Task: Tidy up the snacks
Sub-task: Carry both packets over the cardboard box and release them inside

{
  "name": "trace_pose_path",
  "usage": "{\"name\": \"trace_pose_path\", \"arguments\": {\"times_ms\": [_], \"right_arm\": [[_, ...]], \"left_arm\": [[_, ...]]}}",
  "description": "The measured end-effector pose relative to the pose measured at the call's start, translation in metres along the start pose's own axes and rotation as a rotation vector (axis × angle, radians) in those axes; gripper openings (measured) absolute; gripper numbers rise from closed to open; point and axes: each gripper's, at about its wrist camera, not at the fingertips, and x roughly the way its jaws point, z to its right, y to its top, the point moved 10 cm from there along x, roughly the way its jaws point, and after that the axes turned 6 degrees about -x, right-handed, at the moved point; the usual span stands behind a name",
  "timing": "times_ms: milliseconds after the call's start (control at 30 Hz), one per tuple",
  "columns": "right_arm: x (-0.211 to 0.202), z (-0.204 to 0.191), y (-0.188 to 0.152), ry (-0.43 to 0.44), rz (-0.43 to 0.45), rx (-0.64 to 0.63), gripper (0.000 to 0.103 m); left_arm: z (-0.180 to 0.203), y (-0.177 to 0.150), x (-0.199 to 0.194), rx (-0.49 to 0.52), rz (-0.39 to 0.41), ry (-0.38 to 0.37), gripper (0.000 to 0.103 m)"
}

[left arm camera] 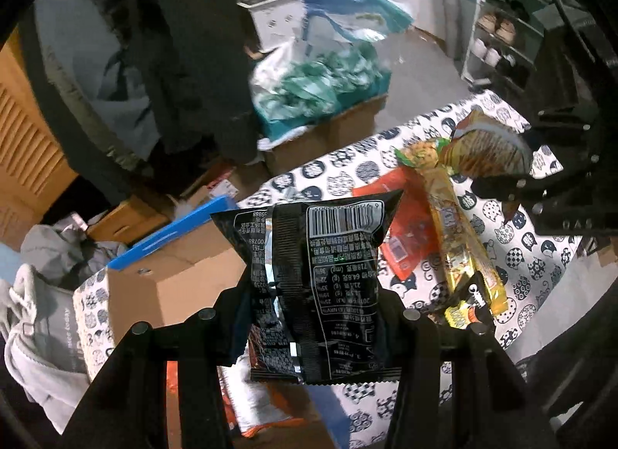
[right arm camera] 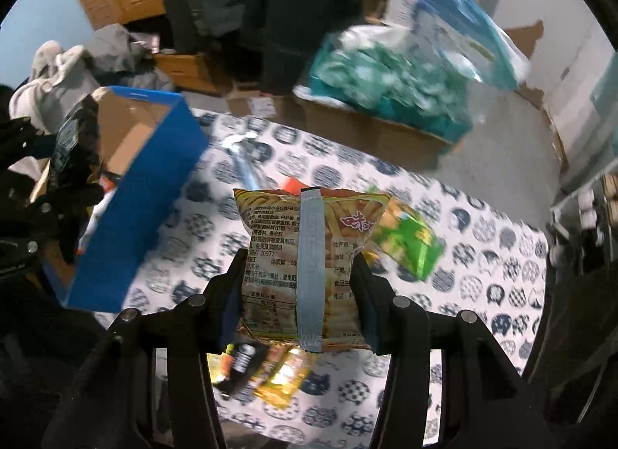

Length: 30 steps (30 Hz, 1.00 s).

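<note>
Left wrist view: black snack packet (left arm camera: 314, 287) upright in closed left gripper (left arm camera: 313, 317) jaws, barcode end up; right gripper (right arm camera: 299, 294) likewise clamping upright fries packet (right arm camera: 305, 263), bottom edges hidden.

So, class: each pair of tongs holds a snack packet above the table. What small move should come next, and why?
Probably lower the left tongs and release the black packet into the blue-sided box: in the right wrist view that packet hangs at the box's open top, where other snacks already lie.
</note>
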Motion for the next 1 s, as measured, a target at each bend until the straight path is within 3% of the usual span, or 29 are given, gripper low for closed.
{"name": "trace_pose_path", "arguments": {"times_ms": [400, 767, 1000], "right_arm": [[0.007, -0.079, 0.049, 0.056, 0.008, -0.106, 0.050], [0.034, -0.155, 0.081, 0.151, -0.024, -0.186, 0.050], [0.051, -0.191, 0.090, 0.179, -0.056, -0.238, 0.050]], "left_arm": [[-0.081, -0.036, -0.003, -0.077, 0.004, 0.098, 0.052], [-0.138, -0.084, 0.018, -0.192, -0.070, 0.112, 0.052], [-0.151, -0.103, 0.027, -0.232, -0.099, 0.105, 0.052]]}}
